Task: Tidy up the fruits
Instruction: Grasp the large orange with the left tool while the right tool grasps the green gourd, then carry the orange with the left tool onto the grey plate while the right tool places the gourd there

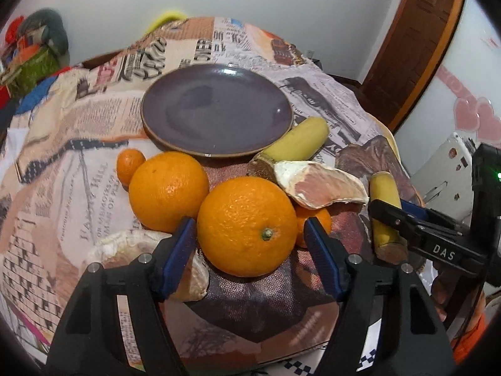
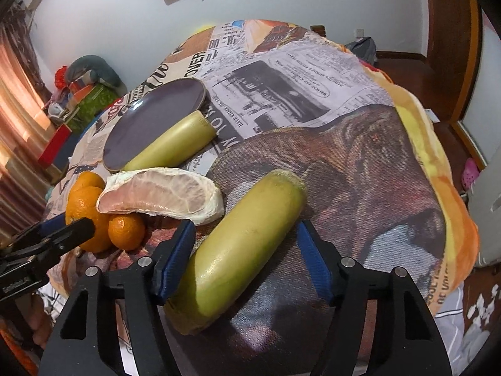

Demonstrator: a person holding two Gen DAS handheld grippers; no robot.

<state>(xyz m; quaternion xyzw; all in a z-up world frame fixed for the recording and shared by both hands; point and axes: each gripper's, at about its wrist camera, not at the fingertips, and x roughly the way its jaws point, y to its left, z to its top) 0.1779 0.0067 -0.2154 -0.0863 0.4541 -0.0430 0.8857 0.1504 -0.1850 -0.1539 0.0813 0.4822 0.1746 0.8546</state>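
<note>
- My left gripper [image 1: 249,235] straddles the nearest large orange [image 1: 247,226]; both blue pads sit beside it, and I can't tell whether they press.
- A second large orange [image 1: 168,191] touches it on the left, with a small mandarin [image 1: 129,166] behind that.
- The purple plate [image 1: 216,111] sits farther back on the newsprint-patterned cloth [image 1: 78,144].
- A pomelo segment [image 1: 322,188] lies right of the oranges; another peeled piece [image 1: 125,247] lies by my left pad.
- The right gripper [image 1: 388,211] is at a yellow-green stalk piece [image 1: 386,213]; another stalk piece [image 1: 297,141] lies beside the plate.
</note>
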